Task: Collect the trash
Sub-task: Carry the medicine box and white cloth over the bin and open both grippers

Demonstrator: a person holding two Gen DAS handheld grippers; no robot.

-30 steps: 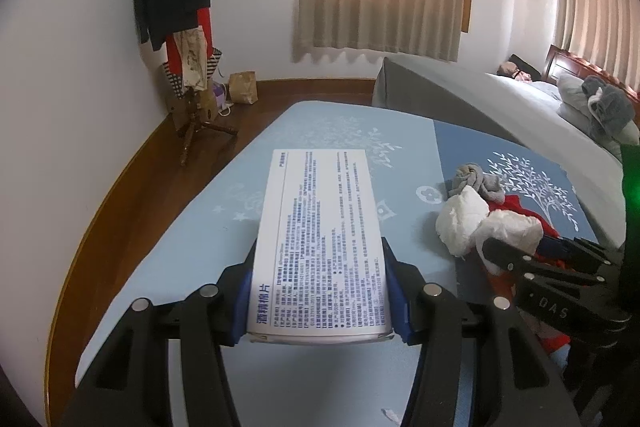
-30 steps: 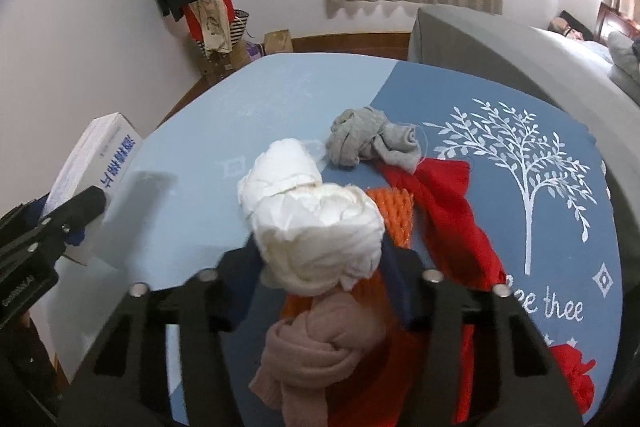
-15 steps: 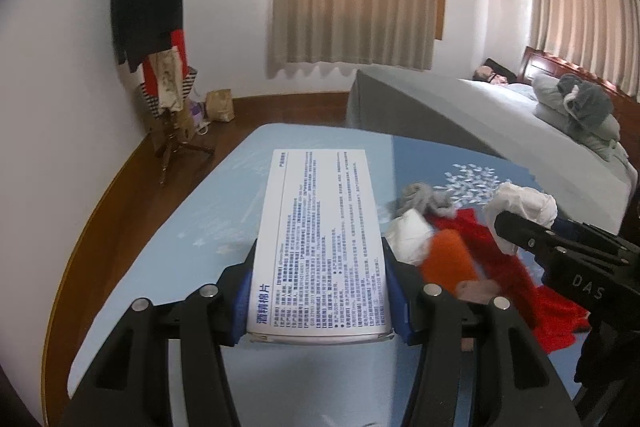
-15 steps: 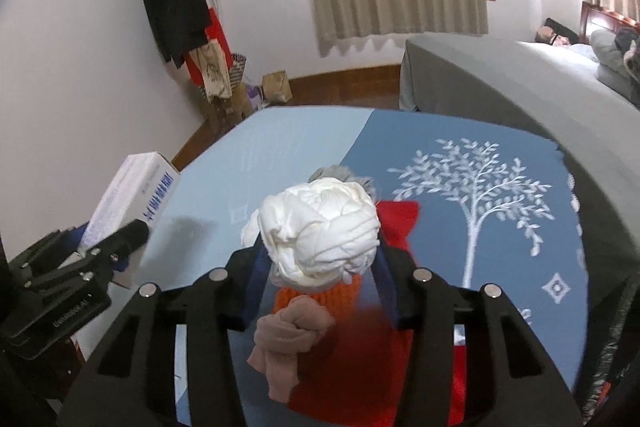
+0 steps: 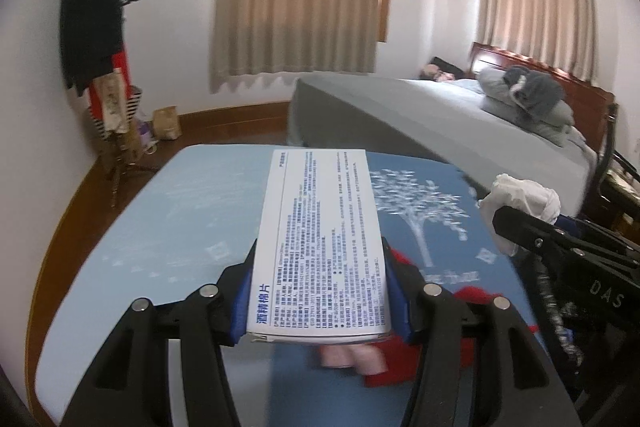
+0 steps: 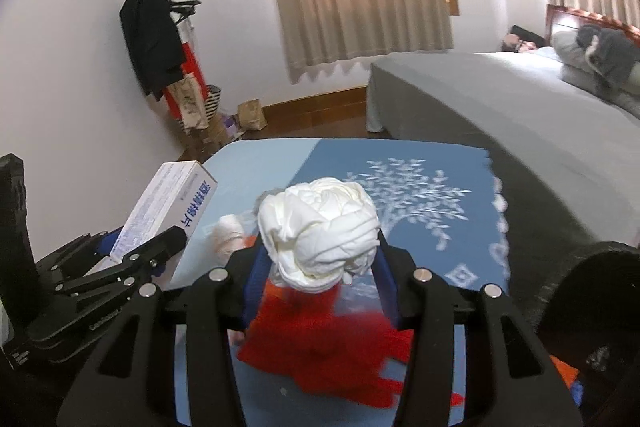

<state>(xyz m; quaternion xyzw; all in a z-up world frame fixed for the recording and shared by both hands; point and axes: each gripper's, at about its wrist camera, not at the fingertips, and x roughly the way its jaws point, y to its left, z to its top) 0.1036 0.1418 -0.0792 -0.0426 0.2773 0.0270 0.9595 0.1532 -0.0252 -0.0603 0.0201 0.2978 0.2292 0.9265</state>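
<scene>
My left gripper (image 5: 320, 291) is shut on a flat white carton (image 5: 320, 243) with blue print, held above the blue table (image 5: 168, 227). It also shows in the right wrist view (image 6: 168, 211) at the left. My right gripper (image 6: 318, 267) is shut on a crumpled white wad of tissue (image 6: 320, 231), lifted off the table. The wad also shows in the left wrist view (image 5: 520, 199) at the right. A second white wad (image 6: 228, 231) lies on the table beyond it.
Red cloth (image 6: 320, 347) and a pink sock (image 5: 352, 361) lie on the table below both grippers. A grey bed (image 5: 460, 131) stands behind the table. A coat rack (image 5: 108, 67) stands by the left wall. A dark round object (image 6: 592, 291) sits at the lower right.
Both grippers have risen and pulled back from the table, each keeping its hold. The white wad has come off the clothes pile. The table looks smaller and farther.
</scene>
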